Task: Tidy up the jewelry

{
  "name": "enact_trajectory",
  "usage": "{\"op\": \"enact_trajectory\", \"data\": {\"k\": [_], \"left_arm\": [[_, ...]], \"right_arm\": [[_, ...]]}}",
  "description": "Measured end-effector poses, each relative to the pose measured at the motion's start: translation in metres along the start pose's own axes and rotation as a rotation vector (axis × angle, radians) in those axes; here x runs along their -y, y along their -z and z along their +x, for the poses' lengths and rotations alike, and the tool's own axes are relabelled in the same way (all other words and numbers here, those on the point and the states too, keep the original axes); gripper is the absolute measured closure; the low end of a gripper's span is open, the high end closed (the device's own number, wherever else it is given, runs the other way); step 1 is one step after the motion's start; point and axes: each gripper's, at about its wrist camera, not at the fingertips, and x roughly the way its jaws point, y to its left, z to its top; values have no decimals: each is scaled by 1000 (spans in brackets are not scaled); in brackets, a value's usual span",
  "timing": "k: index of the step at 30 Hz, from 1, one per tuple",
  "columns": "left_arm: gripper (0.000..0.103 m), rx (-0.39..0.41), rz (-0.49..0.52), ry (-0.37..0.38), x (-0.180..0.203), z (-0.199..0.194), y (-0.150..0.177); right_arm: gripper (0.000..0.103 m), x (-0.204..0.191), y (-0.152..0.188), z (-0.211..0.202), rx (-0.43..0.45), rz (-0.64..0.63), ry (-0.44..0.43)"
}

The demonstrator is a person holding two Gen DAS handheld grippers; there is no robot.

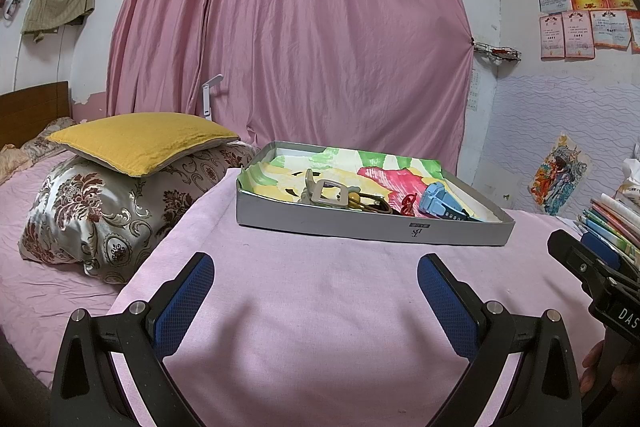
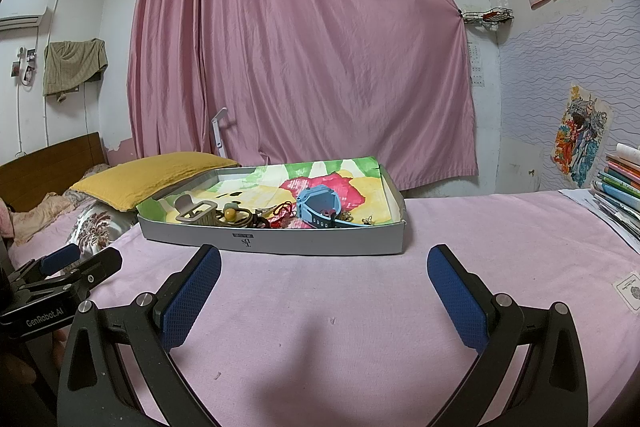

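1. Grippers: left gripper (image 1: 316, 287) and right gripper (image 2: 324, 279) both hover low over the pink cloth (image 1: 320, 307) near its front edge, fingers spread wide, nothing held between them.
2. Jewelry sits heaped inside the shallow grey box (image 2: 280, 241), along the box's front wall: a beige clip (image 2: 196, 213), dark hair ties with a yellow bead (image 2: 236, 217), a small red piece (image 2: 282, 215), a blue watch (image 2: 318, 209), and small metal bits (image 2: 366, 221) toward the right front corner. Box stands mid-cloth, closer to the far left edge.
3. Step in hand, judged: cannot be settled. Pieces gathered in the box with both grippers back and empty fits either a pile waiting to be sorted or a tidy-up that ended with everything boxed.
4. Any reach into the box would call for clearing the front wall and coming down from above; the hair ties look tangled and may drag neighbours along.
5. Surroundings: yellow pillow (image 1: 140, 143) past the left edge, stack of books (image 2: 622, 187) at the right edge, pink curtain (image 2: 300, 47) behind. Nothing stands between grippers and box.
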Motion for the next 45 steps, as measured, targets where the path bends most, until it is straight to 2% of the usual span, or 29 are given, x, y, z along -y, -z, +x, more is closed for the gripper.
{"op": "enact_trajectory", "data": {"k": [12,26,45], "left_arm": [[1,2,2,0,0,0,0],[1,-11,36,-46,1,2,0],[1,-11,41,-47,1,2,-1]], "right_arm": [[2,0,0,0,-1,0,0],[2,-1,0,0,-1,0,-1],[2,-1,0,-1,-2,1,-1]]}}
